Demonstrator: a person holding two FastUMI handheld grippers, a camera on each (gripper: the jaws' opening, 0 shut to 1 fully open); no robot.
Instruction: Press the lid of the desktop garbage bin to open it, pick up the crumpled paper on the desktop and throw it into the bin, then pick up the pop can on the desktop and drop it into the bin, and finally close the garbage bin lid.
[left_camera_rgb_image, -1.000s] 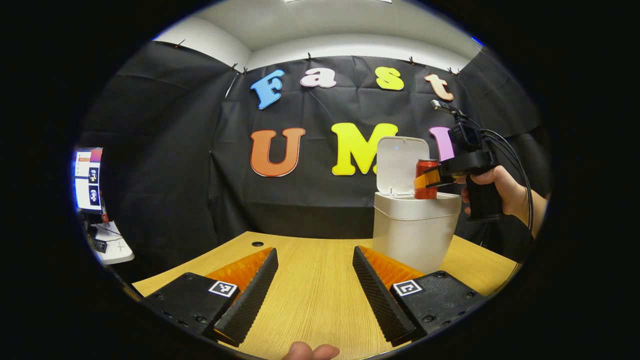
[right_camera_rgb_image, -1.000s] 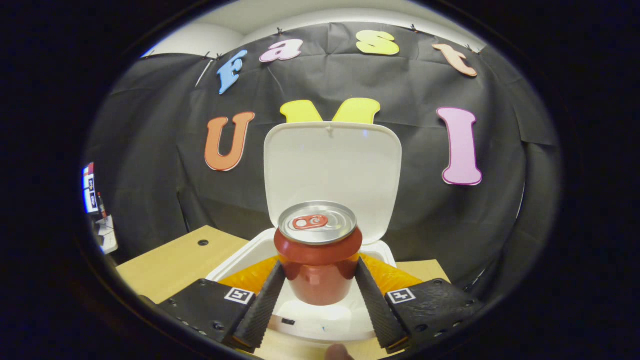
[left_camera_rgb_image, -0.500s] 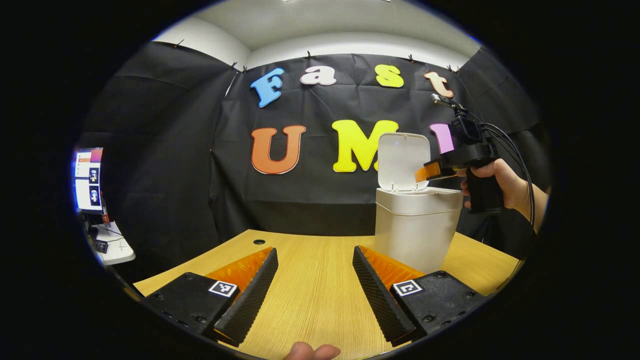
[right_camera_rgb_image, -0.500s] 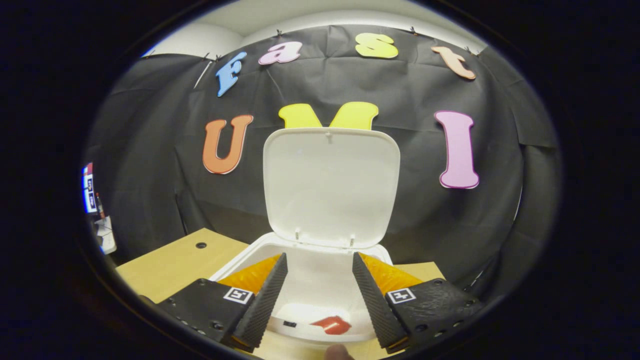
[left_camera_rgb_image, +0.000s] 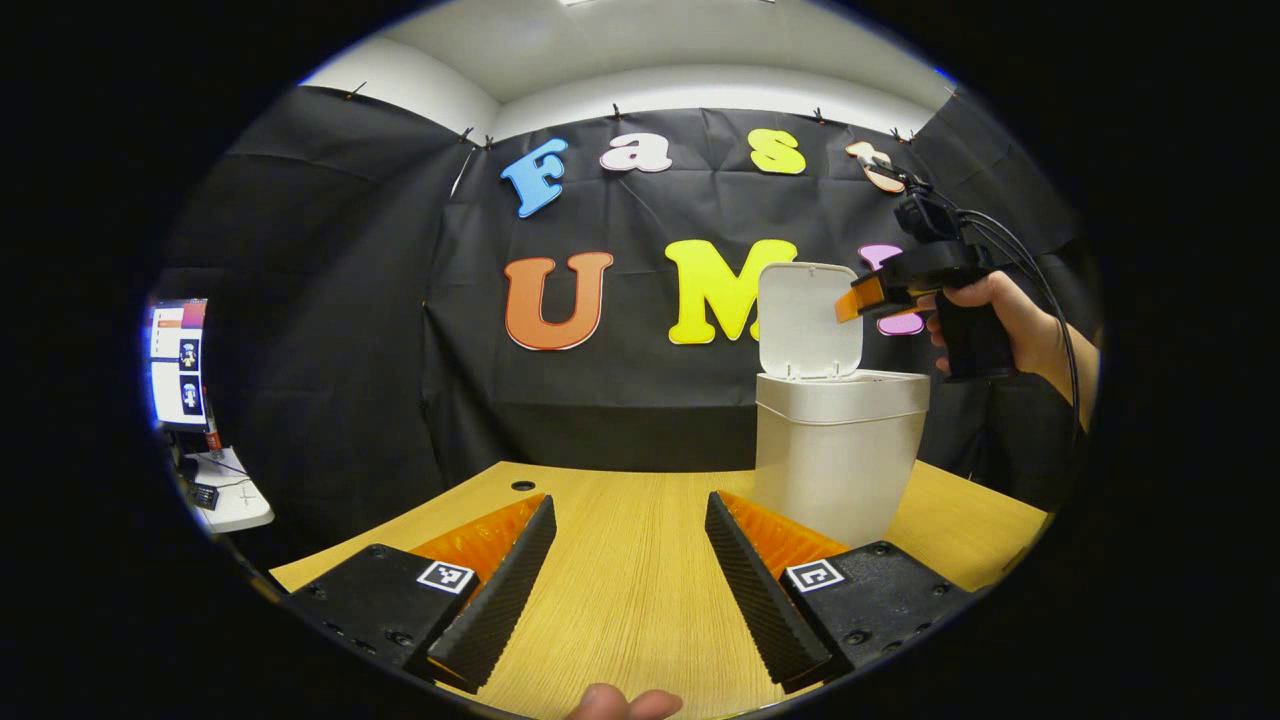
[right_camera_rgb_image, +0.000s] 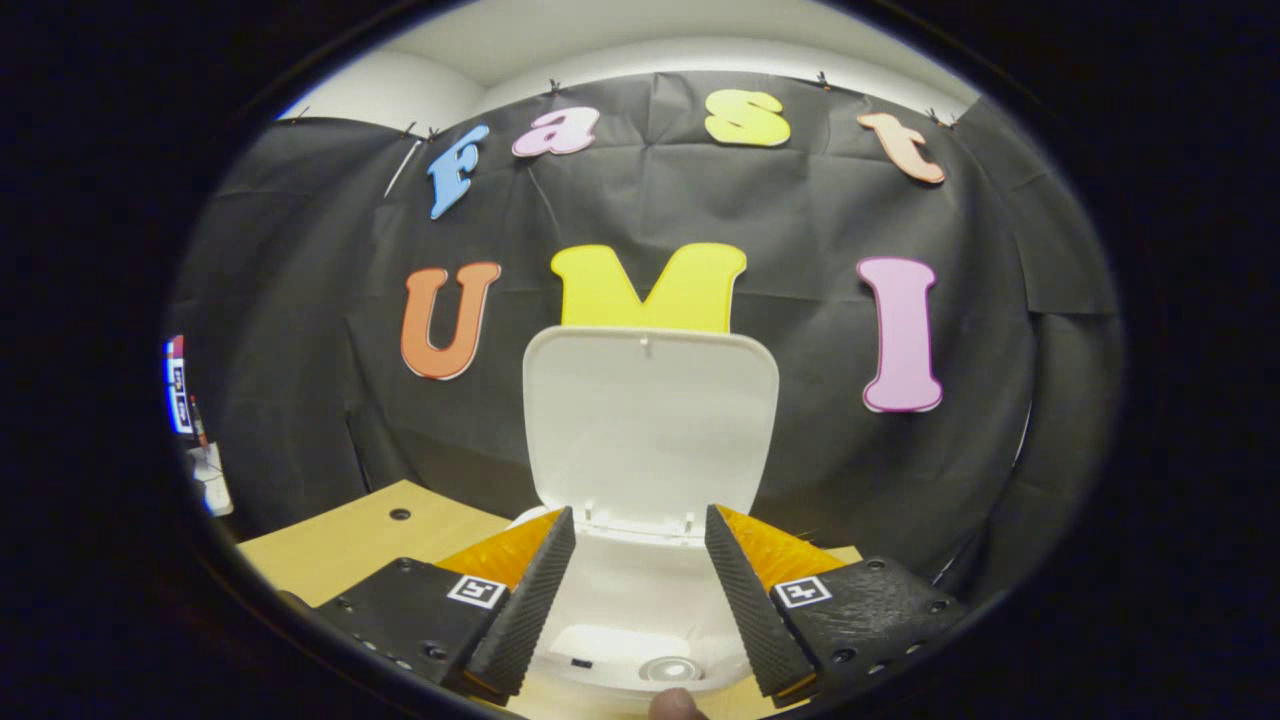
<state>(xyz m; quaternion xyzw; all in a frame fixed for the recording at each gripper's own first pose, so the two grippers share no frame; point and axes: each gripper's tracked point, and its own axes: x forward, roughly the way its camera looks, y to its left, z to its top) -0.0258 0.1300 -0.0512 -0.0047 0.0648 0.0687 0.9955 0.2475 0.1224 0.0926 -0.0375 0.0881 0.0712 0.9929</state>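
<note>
The right tongs (right_camera_rgb_image: 630, 590) hang spread and empty above the bin (right_camera_rgb_image: 640, 610), its lid (right_camera_rgb_image: 650, 420) upright (can top (right_camera_rgb_image: 670, 668) glinting inside). The left tongs (left_camera_rgb_image: 625, 580) gape over the table (left_camera_rgb_image: 630, 590).

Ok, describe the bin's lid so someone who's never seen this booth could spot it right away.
On the wooden desk before the black cloth wall, find the white garbage bin on its right side. Its lid, a white rounded panel, stands upright, hinged at the bin's rear rim. It is the one pale panel there, and the right gripper hangs open beside it.
</note>
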